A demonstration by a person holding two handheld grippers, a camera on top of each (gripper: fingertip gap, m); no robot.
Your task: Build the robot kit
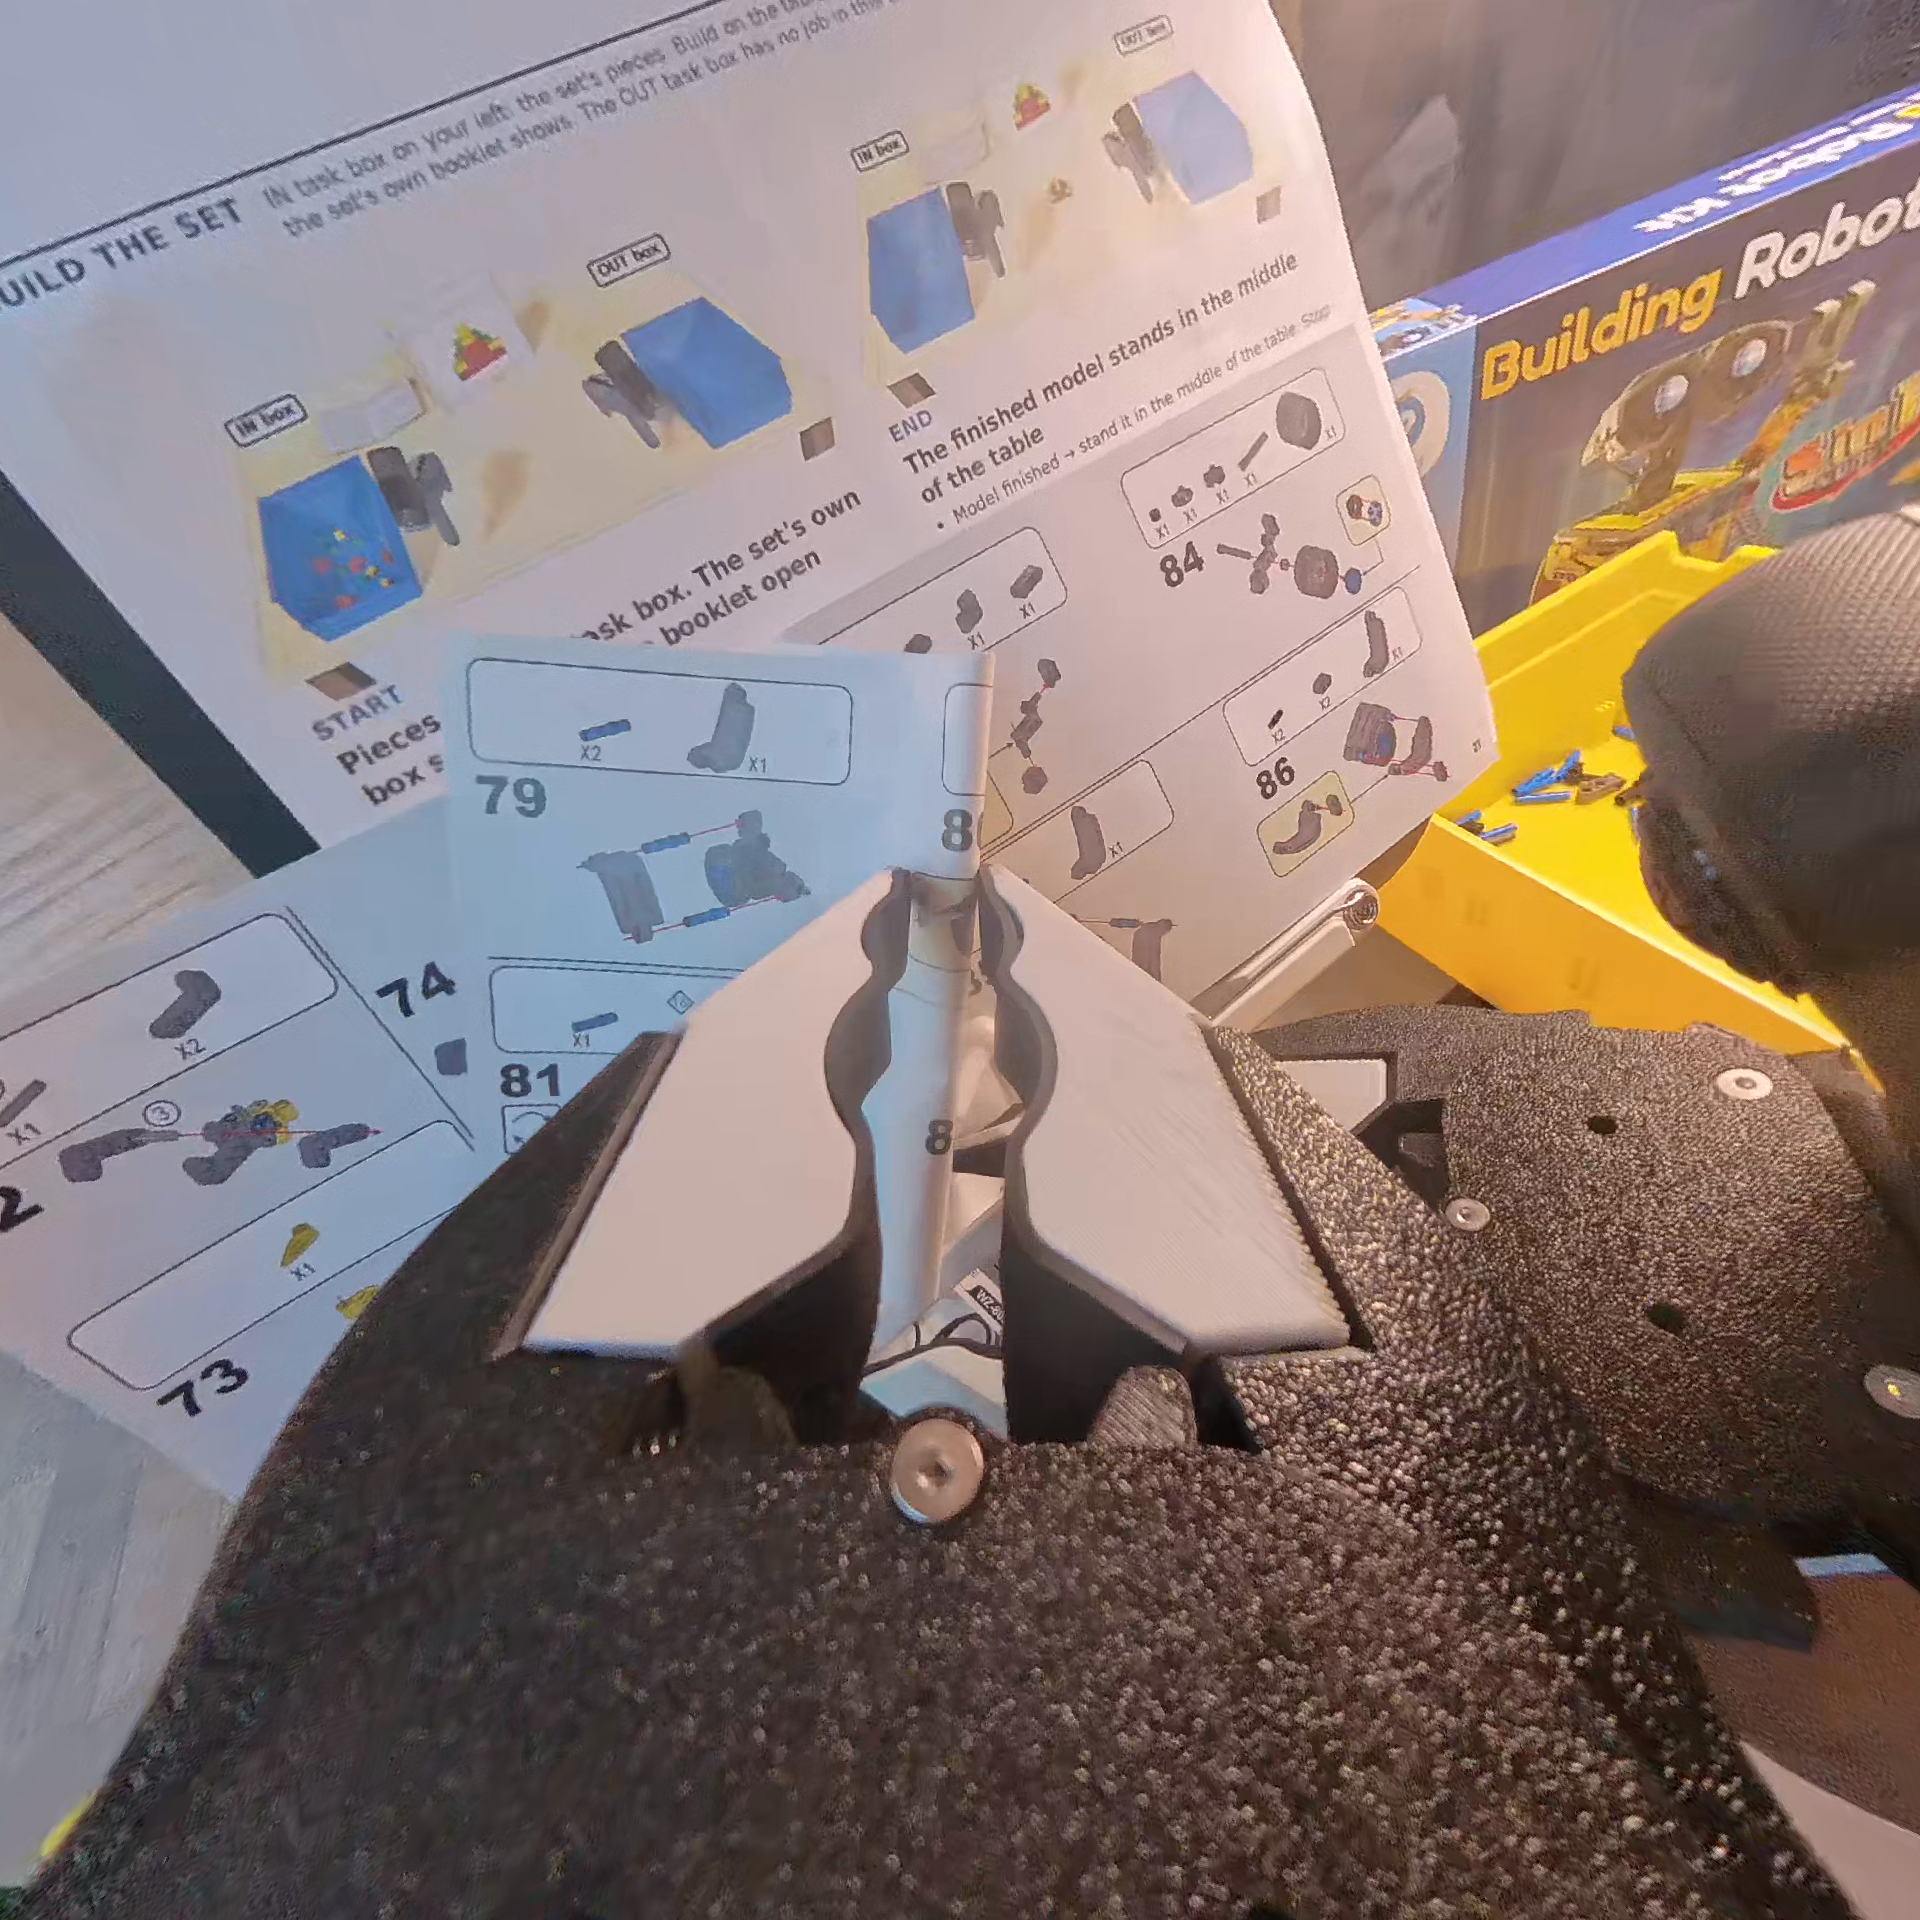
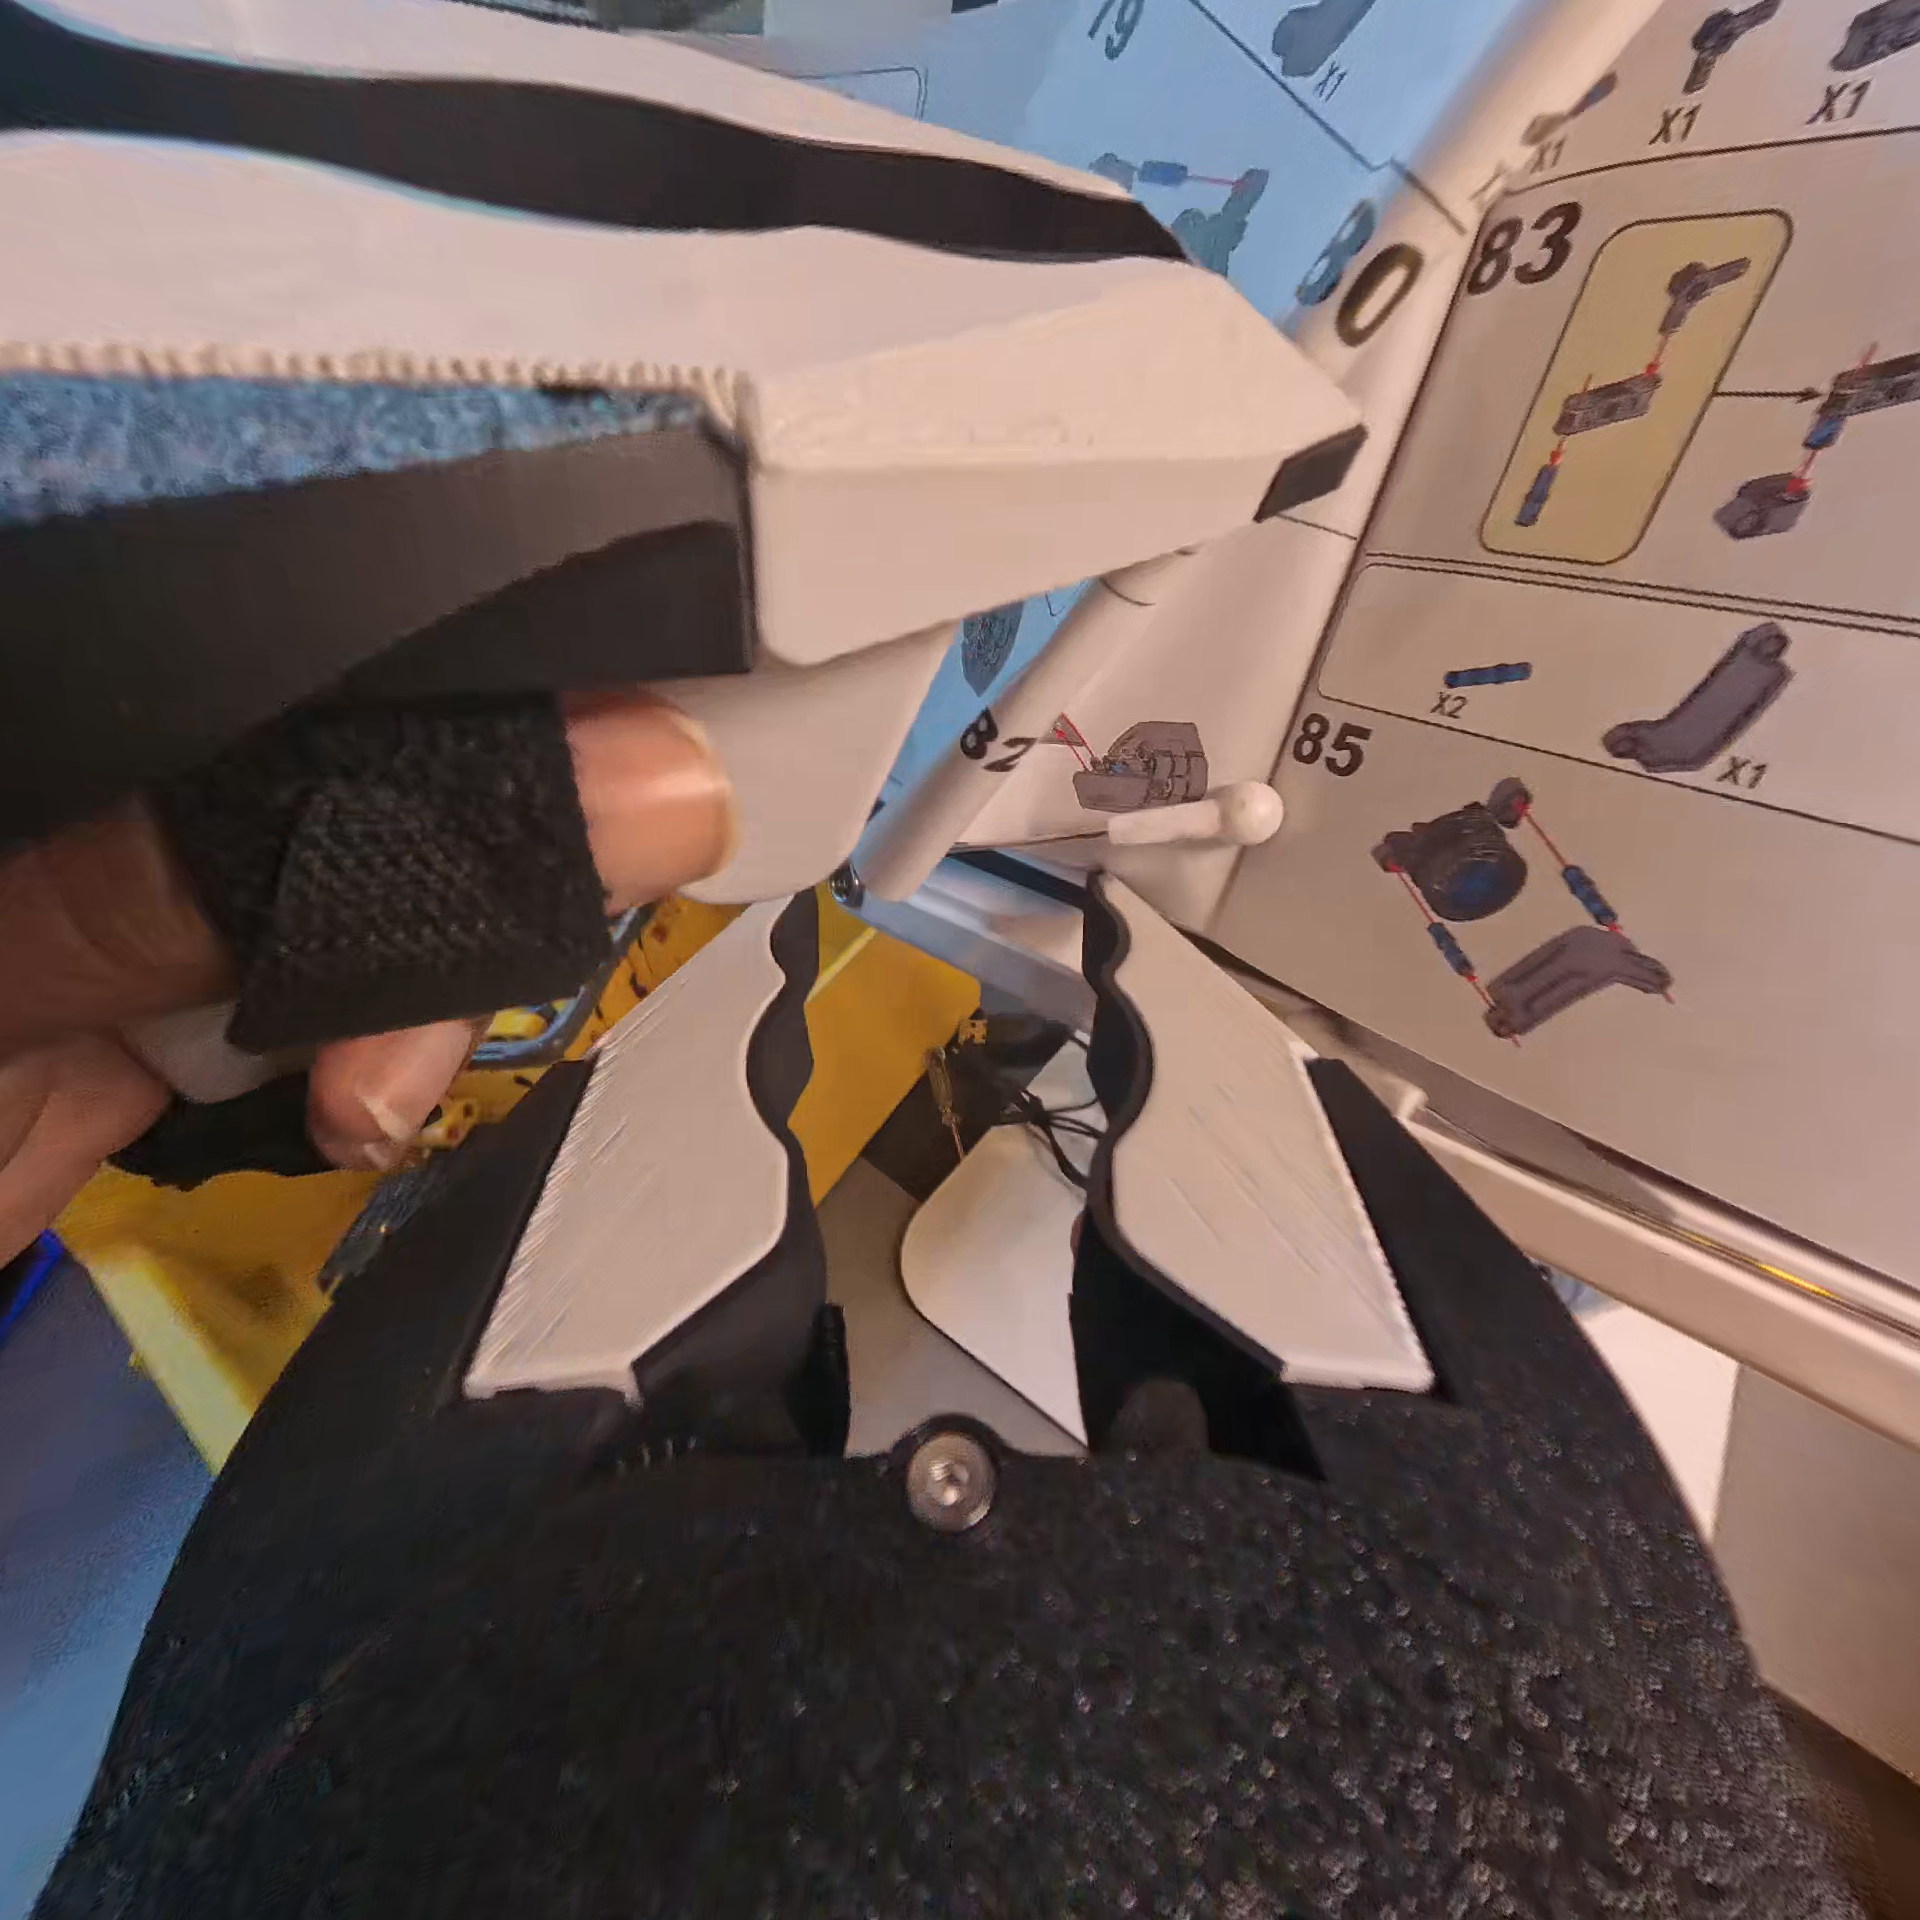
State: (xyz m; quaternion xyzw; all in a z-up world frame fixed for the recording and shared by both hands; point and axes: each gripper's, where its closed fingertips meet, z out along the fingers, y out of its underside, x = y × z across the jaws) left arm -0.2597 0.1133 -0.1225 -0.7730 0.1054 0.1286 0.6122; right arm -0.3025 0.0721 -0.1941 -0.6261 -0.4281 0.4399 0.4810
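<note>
L gripper (image 1: pixel 940 883) is pinching a lifted page of the instruction booklet (image 1: pixel 665 790), jaws nearly together w/ the paper's edge between them, at 12 o'clock from its body. Only the left wrist view is showing the big printed sheet (image 1: pixel 644 343) standing behind the booklet, a blue toy box (image 1: pixel 1662 343) at 2 o'clock and a yellow parts tray (image 1: pixel 1558 883) at 3 o'clock holding small blue and black pieces. R gripper (image 2: pixel 940 904) is holding nothing, jaws standing wide apart, tips just below the booklet's stand (image 2: pixel 1558 1195). Only the right wrist view is showing a gloved hand (image 2: pixel 343 894) at 9 o'clock gripping the other tool, plus the booklet's right-hand page (image 2: pixel 1610 675) at 2 o'clock. Dark glove at 3 o'clock is hiding part of the tray; box is cut off at frame edge. Cables between R fingers are hard to make out.
</note>
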